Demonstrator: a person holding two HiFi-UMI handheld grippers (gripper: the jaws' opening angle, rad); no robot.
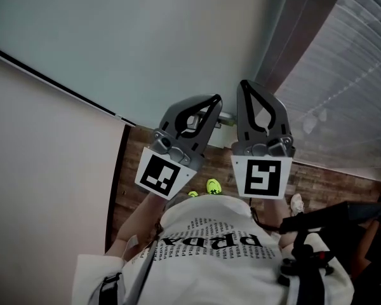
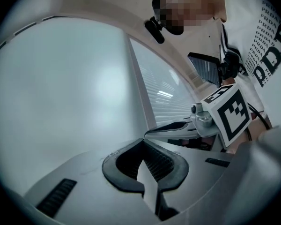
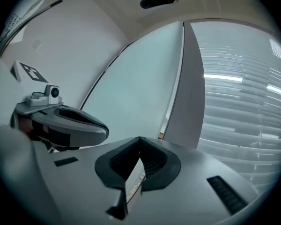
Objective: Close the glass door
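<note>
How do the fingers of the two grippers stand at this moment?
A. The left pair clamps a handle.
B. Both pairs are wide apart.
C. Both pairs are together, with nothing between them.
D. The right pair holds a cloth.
C: on the left gripper and the right gripper the tips meet, and each gripper view shows only the glass door beyond them, with nothing held.

A pale wall (image 1: 44,145) stands left of the left gripper (image 1: 214,100); wooden floor (image 1: 343,184) below, slatted blinds (image 1: 362,62) right.
</note>
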